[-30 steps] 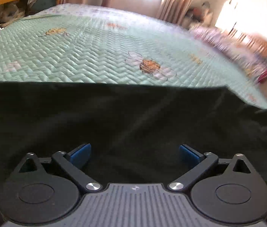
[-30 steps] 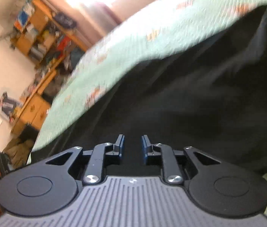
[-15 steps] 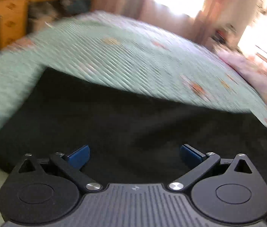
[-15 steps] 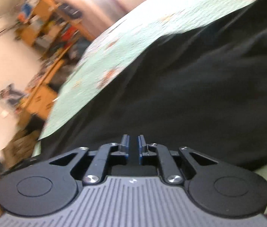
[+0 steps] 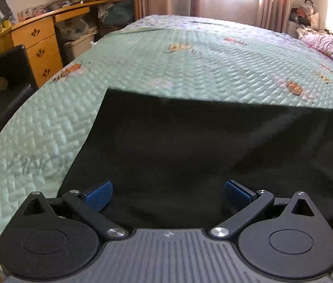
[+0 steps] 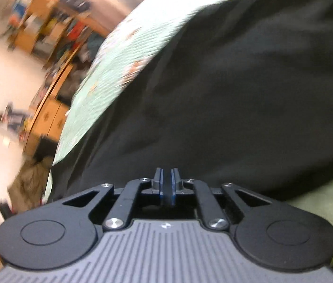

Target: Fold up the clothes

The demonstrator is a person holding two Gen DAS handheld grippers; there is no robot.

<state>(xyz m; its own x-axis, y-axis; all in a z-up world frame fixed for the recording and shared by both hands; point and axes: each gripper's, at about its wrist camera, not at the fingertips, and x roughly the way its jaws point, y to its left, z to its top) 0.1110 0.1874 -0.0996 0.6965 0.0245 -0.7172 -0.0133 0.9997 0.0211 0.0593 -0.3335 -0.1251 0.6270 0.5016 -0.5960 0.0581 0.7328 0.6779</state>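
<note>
Left wrist view shows the black garment (image 5: 213, 146) spread flat on the green quilted bedspread (image 5: 190, 66), its long axis running left to right, beneath the wide-apart left gripper (image 5: 167, 194), while the right gripper (image 6: 166, 185) has just been closing, pinching dark fabric.

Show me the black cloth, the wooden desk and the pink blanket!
black cloth (image 5: 213, 146): left wrist view, middle of its flat dark top.
wooden desk (image 5: 36, 44): left wrist view, front of its drawers.
pink blanket (image 5: 331, 47): left wrist view, its crumpled top.
</note>
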